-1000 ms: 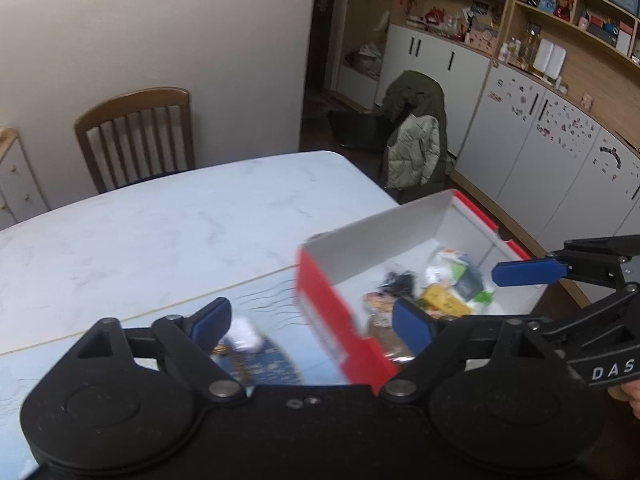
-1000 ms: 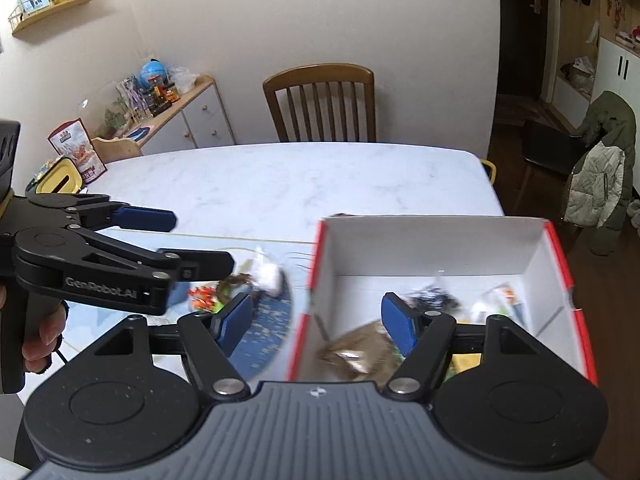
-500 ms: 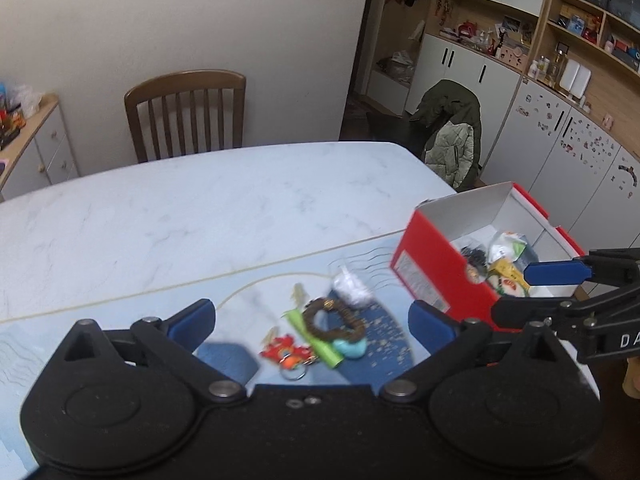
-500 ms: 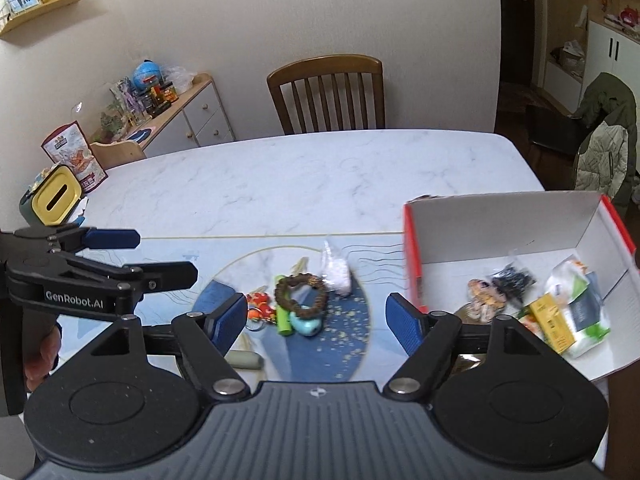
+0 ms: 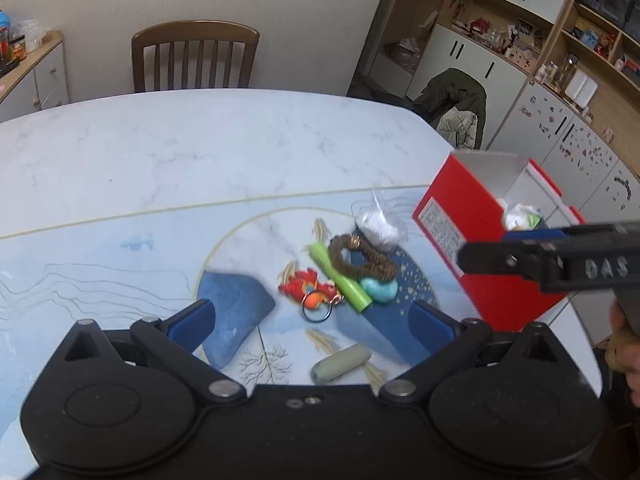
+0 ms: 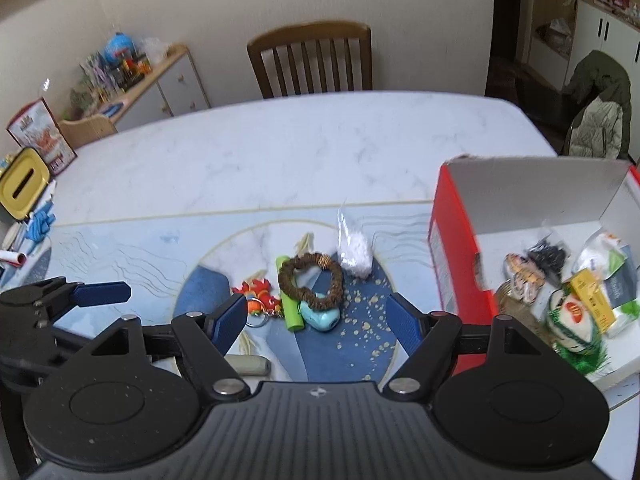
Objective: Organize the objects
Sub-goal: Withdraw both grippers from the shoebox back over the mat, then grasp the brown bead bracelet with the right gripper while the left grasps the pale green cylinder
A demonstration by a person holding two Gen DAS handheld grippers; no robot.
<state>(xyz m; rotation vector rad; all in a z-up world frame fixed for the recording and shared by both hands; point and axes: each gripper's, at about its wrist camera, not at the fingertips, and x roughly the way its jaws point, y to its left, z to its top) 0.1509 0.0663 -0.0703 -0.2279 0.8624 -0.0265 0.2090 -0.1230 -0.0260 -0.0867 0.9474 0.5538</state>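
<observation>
A small heap lies mid-mat: brown bead bracelet, green tube, teal lump, red keychain, white bag. All are judged light; the bracelet limp, best pinched across its band. Left gripper and right gripper are held wide, empty. The red box is seen right on the marble table; a chair beyond.
</observation>
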